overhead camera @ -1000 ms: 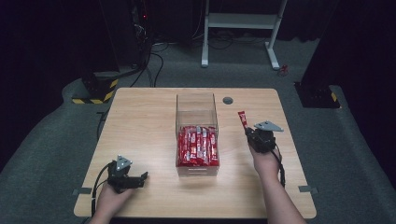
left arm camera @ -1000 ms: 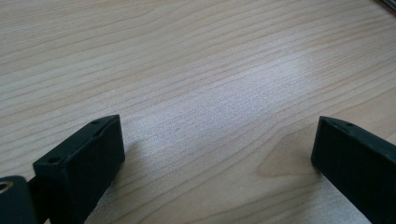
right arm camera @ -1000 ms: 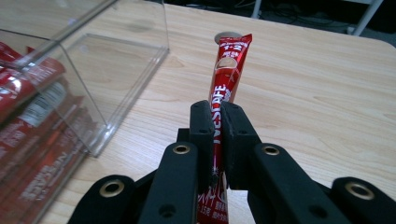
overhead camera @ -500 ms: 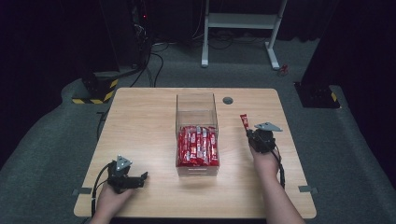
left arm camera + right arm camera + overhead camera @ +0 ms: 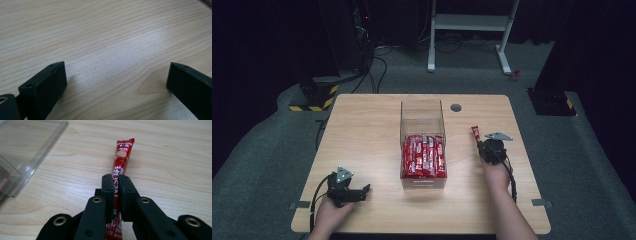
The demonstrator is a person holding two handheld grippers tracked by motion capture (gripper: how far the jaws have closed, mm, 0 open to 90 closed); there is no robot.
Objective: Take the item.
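Evidently the right gripper (image 5: 114,185) pinches a red coffee stick sachet (image 5: 121,161) low over the worktop (image 5: 362,130), right of the clear box (image 5: 422,117) of sachets, perhaps for setting down, while the left gripper (image 5: 115,82), fingers spread, idles near-left.

Clear box (image 5: 422,120) mid-table; open wood (image 5: 362,130) either side.

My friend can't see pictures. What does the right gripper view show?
The right gripper is shut on a long red coffee stick packet, which pokes out past its black jaws over the wooden table. The corner of a clear plastic box sits at the upper left.
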